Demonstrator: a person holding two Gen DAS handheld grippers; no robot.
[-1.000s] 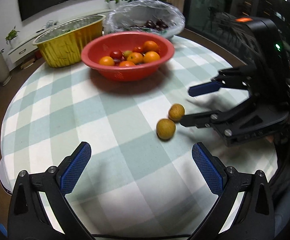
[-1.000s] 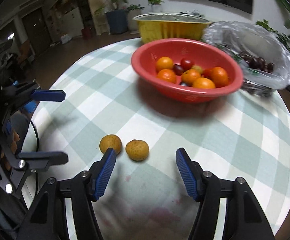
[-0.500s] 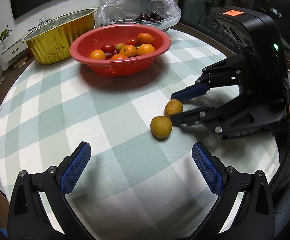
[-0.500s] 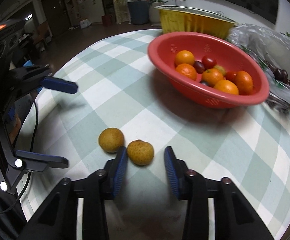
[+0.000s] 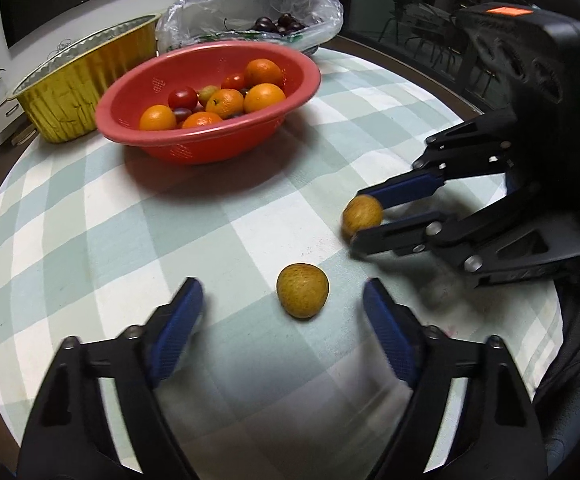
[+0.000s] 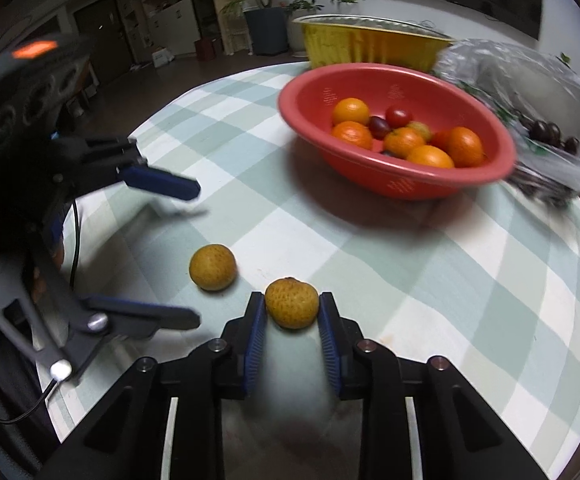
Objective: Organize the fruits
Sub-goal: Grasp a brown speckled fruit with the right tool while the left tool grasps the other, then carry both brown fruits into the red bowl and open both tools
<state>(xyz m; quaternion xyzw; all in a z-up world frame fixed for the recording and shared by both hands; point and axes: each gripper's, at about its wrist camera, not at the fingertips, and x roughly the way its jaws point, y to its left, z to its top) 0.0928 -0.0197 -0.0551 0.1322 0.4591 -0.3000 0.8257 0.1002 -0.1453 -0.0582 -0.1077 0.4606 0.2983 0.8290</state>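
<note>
**Q:** Near the front edge of the table (image 6: 470, 280), where do the two loose fruits sit?

**A:** One brown fruit (image 6: 291, 303) is clamped between the pads of the right gripper (image 6: 292, 312), at or just above the checked cloth. The second brown fruit (image 5: 302, 290) rests on the cloth just beside it, between the spread fingers of the left gripper (image 5: 281, 312), touching neither pad.

**Q:** How should these fruits handle?

**A:** Judged by appearance: small, light, round, with a rough thin skin. They will likely roll if nudged. Grip across the widest part with moderate force; excess pressure could crack the skin.

**Q:** What lies further out?

**A:** A red basket (image 5: 209, 148) of oranges and small tomatoes stands toward the far edge of the table. Behind it are a gold foil tray (image 5: 85, 92) and a clear plastic bag (image 5: 249, 8) holding dark fruit.

**Q:** Any legible labels or writing?

**A:** None can be read on the fruits, containers or grippers.
</note>
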